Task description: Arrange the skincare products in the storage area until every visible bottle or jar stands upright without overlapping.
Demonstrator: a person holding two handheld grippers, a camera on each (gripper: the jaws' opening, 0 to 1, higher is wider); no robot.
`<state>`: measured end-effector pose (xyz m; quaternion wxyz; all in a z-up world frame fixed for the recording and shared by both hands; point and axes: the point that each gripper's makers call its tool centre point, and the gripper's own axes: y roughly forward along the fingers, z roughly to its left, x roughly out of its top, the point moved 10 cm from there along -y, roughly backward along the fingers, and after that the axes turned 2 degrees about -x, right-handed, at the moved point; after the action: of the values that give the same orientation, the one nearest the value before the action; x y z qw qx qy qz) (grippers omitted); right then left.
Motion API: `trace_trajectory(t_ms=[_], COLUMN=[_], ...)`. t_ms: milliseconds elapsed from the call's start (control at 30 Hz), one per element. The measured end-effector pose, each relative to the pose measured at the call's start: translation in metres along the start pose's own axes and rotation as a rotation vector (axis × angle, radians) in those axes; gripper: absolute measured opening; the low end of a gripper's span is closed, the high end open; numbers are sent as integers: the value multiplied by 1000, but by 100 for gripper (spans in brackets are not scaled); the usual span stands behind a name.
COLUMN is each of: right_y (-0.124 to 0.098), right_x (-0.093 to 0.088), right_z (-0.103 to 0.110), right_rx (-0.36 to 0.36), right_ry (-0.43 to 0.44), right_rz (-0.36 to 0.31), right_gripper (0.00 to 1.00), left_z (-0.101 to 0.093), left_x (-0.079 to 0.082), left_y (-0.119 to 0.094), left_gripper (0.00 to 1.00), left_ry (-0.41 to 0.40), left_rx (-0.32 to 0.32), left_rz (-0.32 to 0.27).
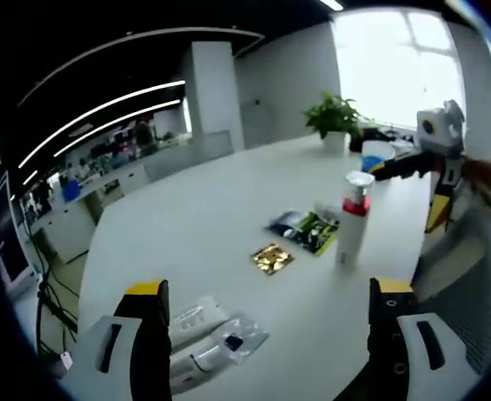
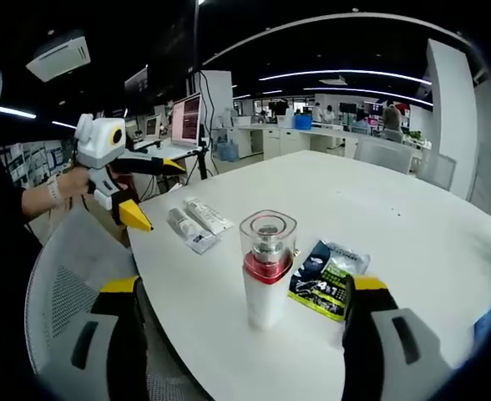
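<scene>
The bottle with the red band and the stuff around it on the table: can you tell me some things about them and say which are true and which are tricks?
1. The pump bottle with the red band stands upright on the white table. True.
2. The right gripper is squeezing the bottle. False: its jaws are open, with the bottle ahead between them, untouched.
3. A dark and green sachet lies flat beside the bottle. True.
4. The two tubes are standing up. False: they lie flat near the table edge.
5. A gold sachet lies on the table. True.
6. The left gripper holds a tube. False: it is open and holds nothing.
</scene>
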<state>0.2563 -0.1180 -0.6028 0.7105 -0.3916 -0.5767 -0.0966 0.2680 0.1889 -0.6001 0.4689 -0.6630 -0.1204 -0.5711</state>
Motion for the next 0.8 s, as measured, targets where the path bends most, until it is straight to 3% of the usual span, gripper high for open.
trace_trajectory(t_ms=[333,500,667,800], right_y=[8,8,8,8], right_x=[-2,-4,-7,-8], right_z=[-2,-3,-4,-5], right_rx=[4,6,9,7], right_ry=[17,27,28,35], right_rz=[5,10,19,17], right_gripper=[99,99,99,99], left_z=[31,54,65,68], left_x=[-16,-19,-16,-9], left_y=[8,16,28,37], left_gripper=[97,97,97,97], left_ry=[91,135,182,202], left_rx=[-19,-56,-73,-137], left_rz=[127,242,274,280])
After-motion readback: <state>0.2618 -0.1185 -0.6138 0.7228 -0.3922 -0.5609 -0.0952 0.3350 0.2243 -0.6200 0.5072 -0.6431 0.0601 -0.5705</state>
